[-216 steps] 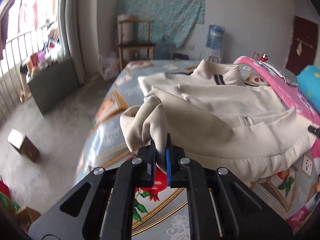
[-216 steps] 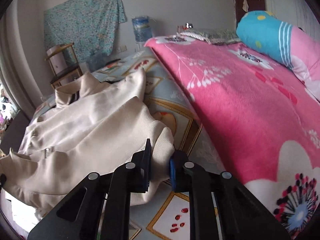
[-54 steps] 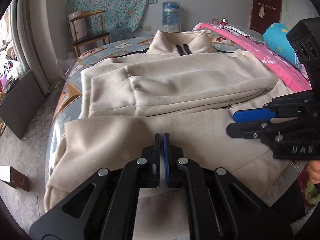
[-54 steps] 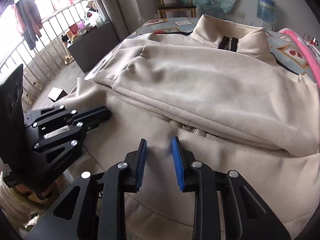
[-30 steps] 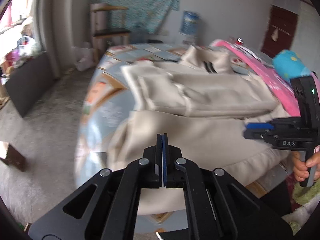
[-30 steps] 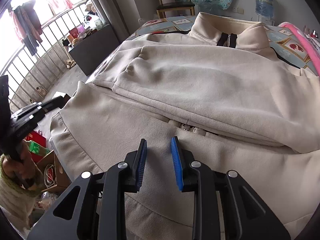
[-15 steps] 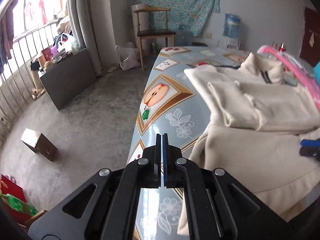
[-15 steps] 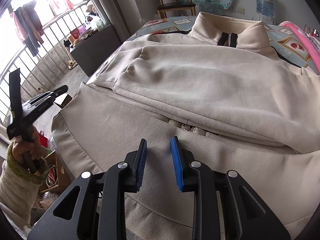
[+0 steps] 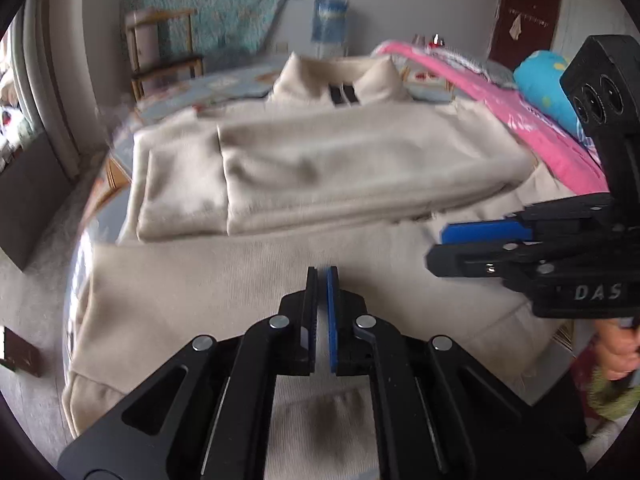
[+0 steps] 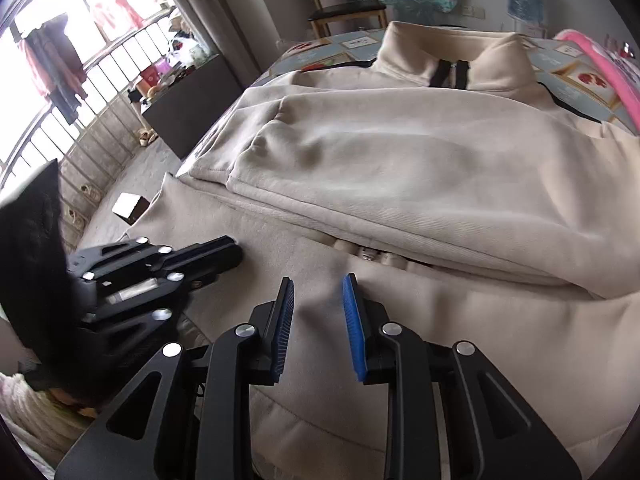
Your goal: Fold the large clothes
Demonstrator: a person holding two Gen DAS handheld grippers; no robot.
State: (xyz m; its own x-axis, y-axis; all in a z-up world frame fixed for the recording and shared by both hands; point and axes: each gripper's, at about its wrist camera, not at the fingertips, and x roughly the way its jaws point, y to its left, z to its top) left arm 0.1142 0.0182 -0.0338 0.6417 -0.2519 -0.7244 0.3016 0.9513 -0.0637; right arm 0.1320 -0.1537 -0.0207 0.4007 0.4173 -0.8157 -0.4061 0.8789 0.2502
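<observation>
Both tongs hover empty over the near half of a beige zip jacket spread across a patterned bed: the left gripper with its jaws all but pressed together on nothing, the right gripper with its blue pads parted and no cloth between them. By the look of it, the job is about halfway: both sleeves lie folded across the chest, collar at the far end, while the near hem still hangs over the bed's edge, waiting to be lifted toward the collar. A pink blanket borders the jacket's right side; a wooden chair stands beyond by the wall.
</observation>
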